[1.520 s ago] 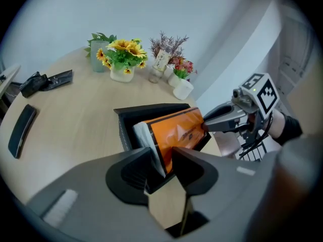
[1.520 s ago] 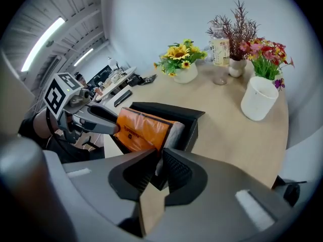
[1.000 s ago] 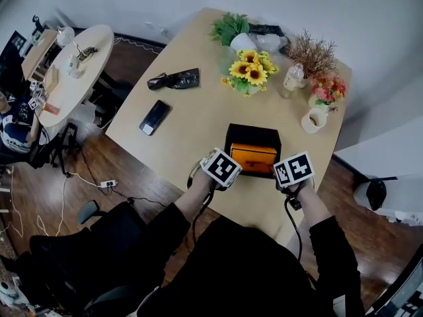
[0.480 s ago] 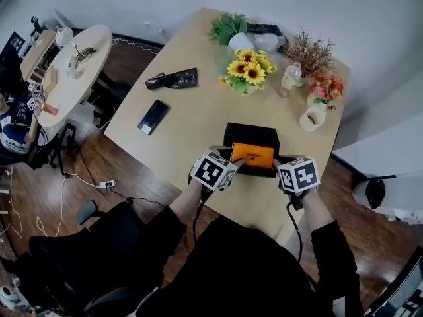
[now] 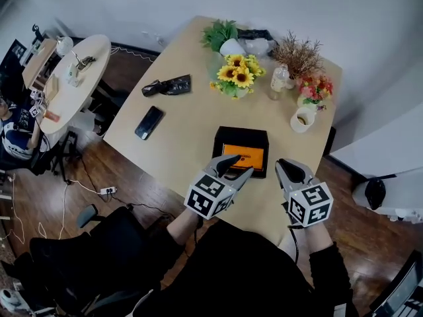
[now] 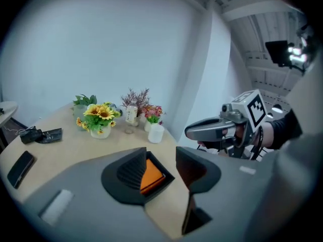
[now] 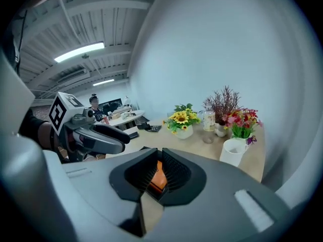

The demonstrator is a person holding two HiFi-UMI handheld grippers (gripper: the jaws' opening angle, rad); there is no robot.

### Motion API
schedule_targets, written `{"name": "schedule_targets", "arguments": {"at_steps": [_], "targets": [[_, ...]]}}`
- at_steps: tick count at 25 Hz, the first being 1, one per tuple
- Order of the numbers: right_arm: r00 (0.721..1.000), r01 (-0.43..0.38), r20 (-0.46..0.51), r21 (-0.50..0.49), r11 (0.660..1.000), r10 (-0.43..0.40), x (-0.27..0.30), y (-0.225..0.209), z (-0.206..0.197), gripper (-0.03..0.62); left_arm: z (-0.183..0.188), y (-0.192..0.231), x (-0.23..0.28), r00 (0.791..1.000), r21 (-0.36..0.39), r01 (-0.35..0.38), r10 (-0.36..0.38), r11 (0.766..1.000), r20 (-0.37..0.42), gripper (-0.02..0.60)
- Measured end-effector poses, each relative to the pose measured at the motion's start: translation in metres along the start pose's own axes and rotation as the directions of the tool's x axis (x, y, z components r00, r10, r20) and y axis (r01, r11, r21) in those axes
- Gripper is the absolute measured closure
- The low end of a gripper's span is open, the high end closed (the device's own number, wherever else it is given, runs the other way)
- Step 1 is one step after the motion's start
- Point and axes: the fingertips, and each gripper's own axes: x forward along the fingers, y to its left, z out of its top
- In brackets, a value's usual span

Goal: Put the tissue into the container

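Observation:
An orange tissue pack (image 5: 242, 156) lies inside a black box-shaped container (image 5: 242, 135) near the front of the wooden table. My left gripper (image 5: 235, 170) hovers at the container's front left edge, its jaws a little apart with nothing between them. In the left gripper view the left gripper (image 6: 161, 158) frames the tissue pack (image 6: 151, 175) lying beyond it. My right gripper (image 5: 285, 168) hangs just right of the container, shut and empty. Past the tips of the right gripper (image 7: 157, 168) in its own view, a sliver of the orange pack (image 7: 159, 178) shows.
Behind the container stand a sunflower vase (image 5: 231, 78), a bottle (image 5: 278, 81), pink flowers (image 5: 314, 88) and a white mug (image 5: 302, 119). A phone (image 5: 149, 122) and a black bag (image 5: 166, 85) lie at the left. A round side table (image 5: 69, 71) stands further left.
Both grippers have drawn back from the container's front corners toward the table edge and risen. The left jaws have parted slightly. The orange pack, raised at the front before, now lies in the container.

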Motion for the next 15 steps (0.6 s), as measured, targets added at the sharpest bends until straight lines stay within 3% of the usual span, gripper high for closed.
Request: {"name": "schedule_targets", "arguments": {"at_steps": [4,7,15], "targets": [[0.998,-0.015,0.065,0.004,1.0,0.015,-0.043,-0.002,-0.004,0.566,-0.007,-0.05,-0.013,0.999,0.048,0.04,-0.04,0.998,0.001,0.416],[0.995,-0.016,0.101,0.03,0.999,0.013,-0.075,-0.011,-0.01,0.566,-0.019,-0.07,-0.023,1.0,0.072,0.026,-0.025,0.997,-0.008,0.416],[0.976,-0.003,0.219,0.093,0.996,-0.017,-0.135,-0.029,-0.026,0.566,-0.029,-0.105,-0.029,0.995,-0.002,-0.062,0.062,0.998,0.084,0.42]]}}
